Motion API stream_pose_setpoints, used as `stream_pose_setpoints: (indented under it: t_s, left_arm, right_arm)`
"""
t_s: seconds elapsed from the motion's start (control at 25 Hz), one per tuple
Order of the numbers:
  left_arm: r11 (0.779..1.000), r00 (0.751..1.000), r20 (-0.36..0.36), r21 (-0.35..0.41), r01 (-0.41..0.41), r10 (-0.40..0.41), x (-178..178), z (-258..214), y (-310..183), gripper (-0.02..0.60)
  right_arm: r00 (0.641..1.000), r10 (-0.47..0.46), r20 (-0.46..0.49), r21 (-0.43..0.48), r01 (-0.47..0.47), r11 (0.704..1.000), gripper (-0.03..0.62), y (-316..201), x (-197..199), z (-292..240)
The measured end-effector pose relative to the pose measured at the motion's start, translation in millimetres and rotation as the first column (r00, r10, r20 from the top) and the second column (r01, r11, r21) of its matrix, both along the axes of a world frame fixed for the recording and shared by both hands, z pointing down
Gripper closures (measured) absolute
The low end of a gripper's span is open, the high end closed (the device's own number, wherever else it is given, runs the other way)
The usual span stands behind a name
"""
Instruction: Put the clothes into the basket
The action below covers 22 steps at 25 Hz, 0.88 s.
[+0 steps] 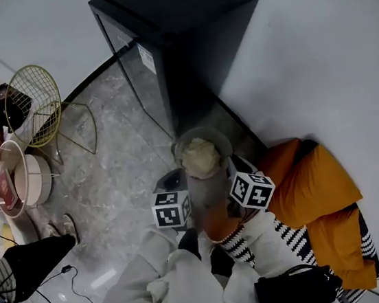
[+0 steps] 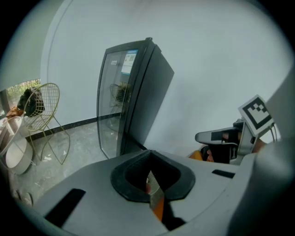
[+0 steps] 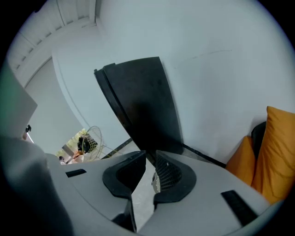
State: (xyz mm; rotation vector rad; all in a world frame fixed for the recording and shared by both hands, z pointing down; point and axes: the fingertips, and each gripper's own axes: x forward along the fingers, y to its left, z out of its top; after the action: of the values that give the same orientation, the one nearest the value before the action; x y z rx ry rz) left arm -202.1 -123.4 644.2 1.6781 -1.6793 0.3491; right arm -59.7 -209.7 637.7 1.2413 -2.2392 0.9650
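Down by the black fridge (image 1: 175, 38), the basket (image 1: 224, 138) has cream clothes (image 1: 200, 157) sitting in it, so I'd guess we're between pieces and next up is finding another garment. Left gripper (image 2: 154, 193) is pressed together with an orange sliver in the seam, can't tell if that's cloth. Right gripper (image 3: 147, 182) is slightly spread, nothing in it. Head view blurs both tips.
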Motion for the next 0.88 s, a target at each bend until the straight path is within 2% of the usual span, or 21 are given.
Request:
stream_pose_setpoints:
  t_s: [0.24, 0.32, 0.52, 0.88]
  left_arm:
    - [0.999, 1.000, 0.005, 0.036, 0.008, -0.008, 22, -30, 20, 0.581]
    - [0.998, 1.000, 0.002, 0.058, 0.012, -0.012, 33, -43, 25, 0.581]
    - [0.994, 1.000, 0.011, 0.107, 0.006, -0.007, 57, -70, 36, 0.581]
    - [0.977, 0.997, 0.048, 0.207, 0.043, -0.054, 96, -119, 58, 0.581]
  right_arm:
    - [0.999, -0.020, 0.027, 0.057, 0.018, 0.998, 0.559, 15, 24, -42]
    - [0.999, -0.022, 0.027, 0.071, 0.020, 0.997, 0.562, 20, 36, -54]
    - [0.996, -0.005, 0.095, 0.090, -0.004, 0.996, 0.562, 37, 64, -84]
    - [0.990, -0.079, 0.114, 0.183, 0.057, 0.982, 0.565, 71, 110, -117]
